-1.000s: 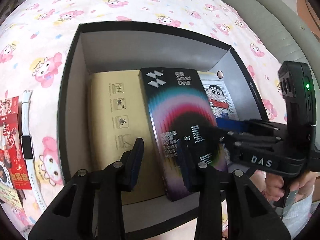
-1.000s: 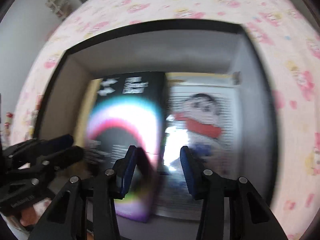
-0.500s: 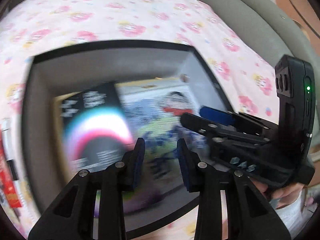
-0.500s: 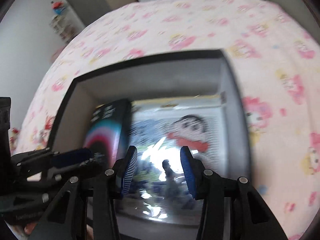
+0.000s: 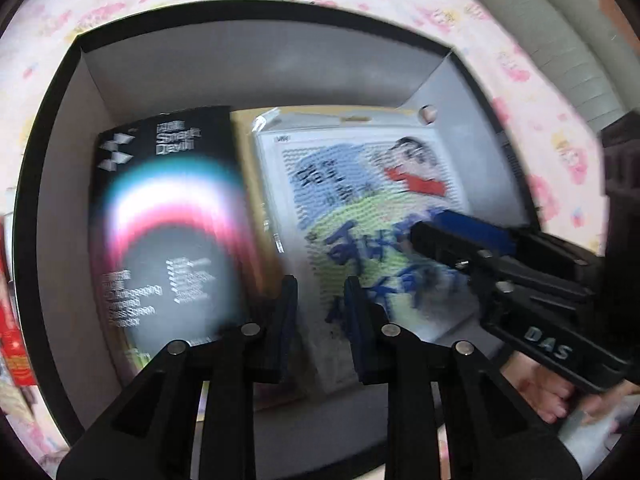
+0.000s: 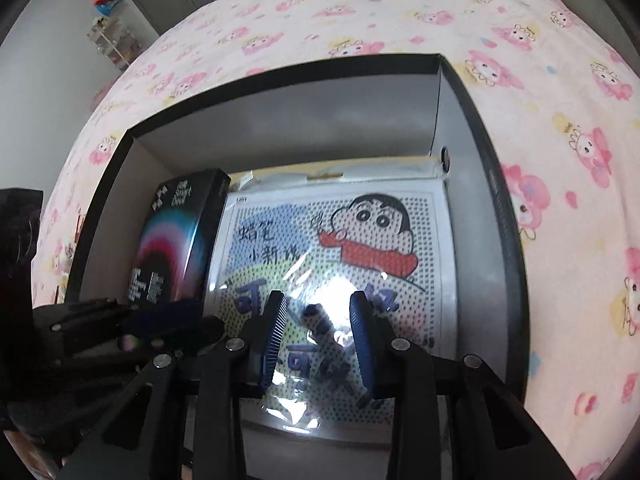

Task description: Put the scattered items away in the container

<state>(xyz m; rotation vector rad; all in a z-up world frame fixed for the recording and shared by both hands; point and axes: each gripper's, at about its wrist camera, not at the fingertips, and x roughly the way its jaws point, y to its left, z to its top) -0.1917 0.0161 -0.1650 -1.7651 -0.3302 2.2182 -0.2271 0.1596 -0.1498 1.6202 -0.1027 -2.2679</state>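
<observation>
While both of my wrist cameras look down into the black container, I see it sitting on a bed covered in a pink cartoon-print sheet. My left hand-held gripper hovers over the inside of the container with its jaws parted and nothing between them. My right hand-held gripper hangs above the near part of the container, jaws also apart and empty.

Two items lie inside. A black screen-protector box with a rainbow arc on its cover sits on the left side, and from the right wrist view it looks tilted up on its edge against the neighbouring item. Just beside it, filling the right side, a plastic-wrapped cartoon bead kit lies flat, with glare on its wrap beneath my right gripper. A yellowish sheet shows between and behind the two items.

The left wrist view is blurred. At its left edge, outside the container, a red packet rests on the bed.
</observation>
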